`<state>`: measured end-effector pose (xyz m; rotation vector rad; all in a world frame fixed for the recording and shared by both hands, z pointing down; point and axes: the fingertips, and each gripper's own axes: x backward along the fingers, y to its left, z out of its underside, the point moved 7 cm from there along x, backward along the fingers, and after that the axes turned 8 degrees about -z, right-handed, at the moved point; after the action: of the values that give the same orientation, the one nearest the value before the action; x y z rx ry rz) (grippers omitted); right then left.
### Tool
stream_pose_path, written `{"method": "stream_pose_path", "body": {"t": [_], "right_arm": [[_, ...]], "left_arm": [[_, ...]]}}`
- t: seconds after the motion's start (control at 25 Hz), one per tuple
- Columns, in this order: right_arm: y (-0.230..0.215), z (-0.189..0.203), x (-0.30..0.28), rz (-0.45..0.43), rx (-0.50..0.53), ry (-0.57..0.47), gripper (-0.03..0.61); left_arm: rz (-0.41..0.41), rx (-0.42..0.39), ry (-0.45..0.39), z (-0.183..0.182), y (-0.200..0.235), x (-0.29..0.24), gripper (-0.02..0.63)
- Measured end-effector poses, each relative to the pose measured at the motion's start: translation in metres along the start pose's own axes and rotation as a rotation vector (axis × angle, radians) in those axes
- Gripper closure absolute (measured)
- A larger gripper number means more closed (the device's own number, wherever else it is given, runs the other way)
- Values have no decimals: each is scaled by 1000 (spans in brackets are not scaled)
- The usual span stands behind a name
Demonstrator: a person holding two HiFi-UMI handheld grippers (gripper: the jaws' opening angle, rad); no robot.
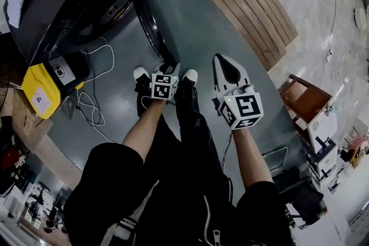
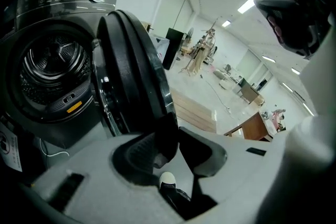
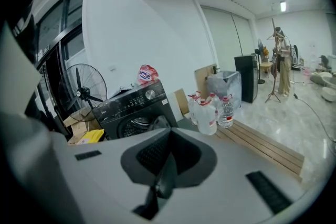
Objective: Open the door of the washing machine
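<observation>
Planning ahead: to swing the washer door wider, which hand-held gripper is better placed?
Probably left: the left hand-held gripper sits right by the door edge, jaws apart; the right hand-held gripper sees the washer from farther off, jaws together.

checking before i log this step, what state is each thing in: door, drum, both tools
washing machine door: open, swung wide
drum: exposed, looks empty
left tool: jaws apart, nothing between them
right tool: jaws together, empty

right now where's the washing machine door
The door stands swung open right of the drum in the left gripper view, at upper left in the head view beyond the shoes.
</observation>
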<state>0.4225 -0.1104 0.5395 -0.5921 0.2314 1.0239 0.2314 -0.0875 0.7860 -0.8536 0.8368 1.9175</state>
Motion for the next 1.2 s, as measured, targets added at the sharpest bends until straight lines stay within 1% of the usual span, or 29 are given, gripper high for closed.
{"method": "stream_pose_path", "body": {"t": [0.2,0.28,0.32,0.44,0.6,0.76,0.92,1.2], "right_arm": [[-26,-4,27,15,5,-17,575],[-34,-6,36,24,8,-22,575],[-37,-7,40,30,9,-25,575],[-48,-11,54,43,11,-32,575],[-56,-15,64,42,4,-41,575],[-37,-23,57,8,12,-44,575],[-10,-44,33,-66,47,-66,575],[58,-68,-5,-176,100,-62,575]], "left_arm": [[43,2,-6,-22,-35,-22,499],[58,-28,-12,-31,-48,-30,520],[65,-52,-21,-37,-54,-33,541],[81,-107,-67,-58,-71,-39,601],[76,-128,-140,-88,-78,-30,607],[59,-129,-182,-100,-64,-1,607],[9,-117,-252,-117,-33,38,607],[-45,-97,-344,-133,18,122,609]]}}
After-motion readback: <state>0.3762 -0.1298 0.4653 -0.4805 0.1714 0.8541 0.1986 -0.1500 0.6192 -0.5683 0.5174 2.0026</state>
